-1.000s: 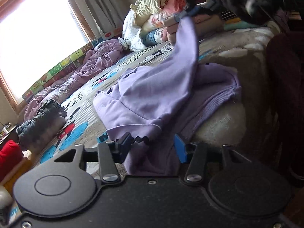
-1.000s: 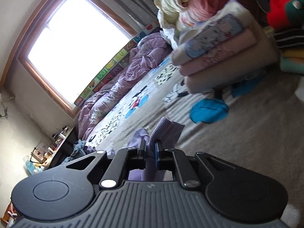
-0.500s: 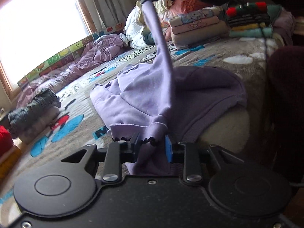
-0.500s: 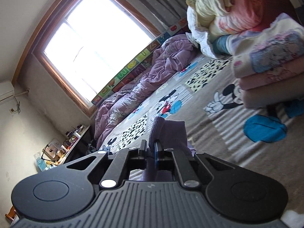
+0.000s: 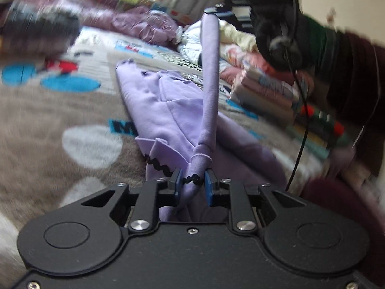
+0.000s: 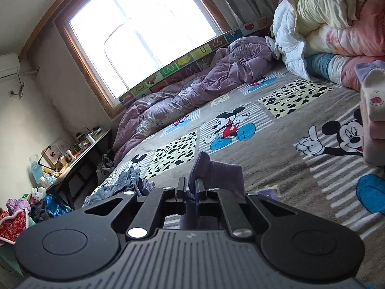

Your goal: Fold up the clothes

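A purple top (image 5: 168, 110) is spread on the blanket (image 5: 48, 110), near the bed's front edge. Its body lies lengthwise, running away from the left gripper (image 5: 192, 184) toward the far side. The hem, trimmed in black, is clamped between the left gripper's blue pads (image 5: 208, 187), with a small gap left around the bunched cloth. One sleeve (image 5: 209, 84) is drawn taut and upward, from just above the left gripper to the right gripper (image 5: 214, 12), where its ribbed cuff (image 6: 216, 175) is pinched by closed jaws. The left view is blurred. Open blanket is seen left of the top and beyond it. To the right, folded stacks (image 5: 262, 96) stand close by; a quilt (image 6: 192, 91) is heaped along the window side.
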